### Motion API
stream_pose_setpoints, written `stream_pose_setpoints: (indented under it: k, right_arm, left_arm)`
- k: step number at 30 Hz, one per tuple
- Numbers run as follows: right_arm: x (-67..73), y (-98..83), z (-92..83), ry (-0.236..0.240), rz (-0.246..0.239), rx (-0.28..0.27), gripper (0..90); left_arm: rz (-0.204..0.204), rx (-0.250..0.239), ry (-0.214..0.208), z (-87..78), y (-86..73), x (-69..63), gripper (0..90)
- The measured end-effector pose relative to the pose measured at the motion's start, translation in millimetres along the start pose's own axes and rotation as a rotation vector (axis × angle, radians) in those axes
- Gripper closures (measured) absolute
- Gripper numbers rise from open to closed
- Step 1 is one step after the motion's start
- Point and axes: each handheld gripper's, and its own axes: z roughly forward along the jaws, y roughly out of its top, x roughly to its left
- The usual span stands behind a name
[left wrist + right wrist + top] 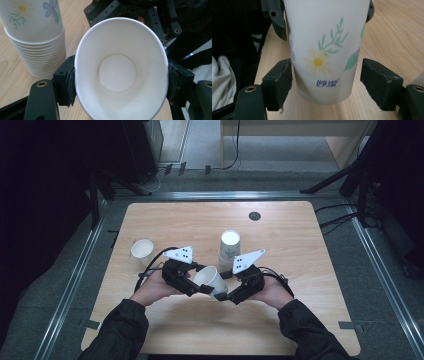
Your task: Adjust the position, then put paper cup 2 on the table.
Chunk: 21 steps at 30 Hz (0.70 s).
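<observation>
A paper cup (210,279) hangs tilted above the counter (300,250), between two grippers. The left gripper (197,287) squeezes its rim from both sides, pressing the mouth into an oval. The right gripper (225,296) brackets the cup's base with its jaws spread, pads clear of the flowered wall. Just behind stands one stack of cups (229,250), upright. One single cup (142,251) sits apart to the left. A dark round disc (254,215) lies near the far edge.
</observation>
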Motion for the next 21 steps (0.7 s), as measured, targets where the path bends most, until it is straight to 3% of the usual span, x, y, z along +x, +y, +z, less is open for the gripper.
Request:
stream_pose_setpoints:
  k: [6, 12, 21]
  right_arm:
    - [-0.4, -1.1, 0.5, -0.018, 0.007, 0.015, 22.9]
    - [-0.6, -4.0, 2.0, -0.045, 0.005, 0.036, 20.6]
    - [-1.0, -10.1, 0.5, -0.164, 0.011, 0.037, 20.0]
  left_arm:
    - [-0.006, 0.002, 0.011, -8.7, 0.2, 1.6, 27.1]
    - [-0.003, 0.003, 0.049, -19.7, 2.0, 2.0, 27.1]
    - [-0.023, 0.059, 0.093, -29.4, 1.5, 6.9, 27.0]
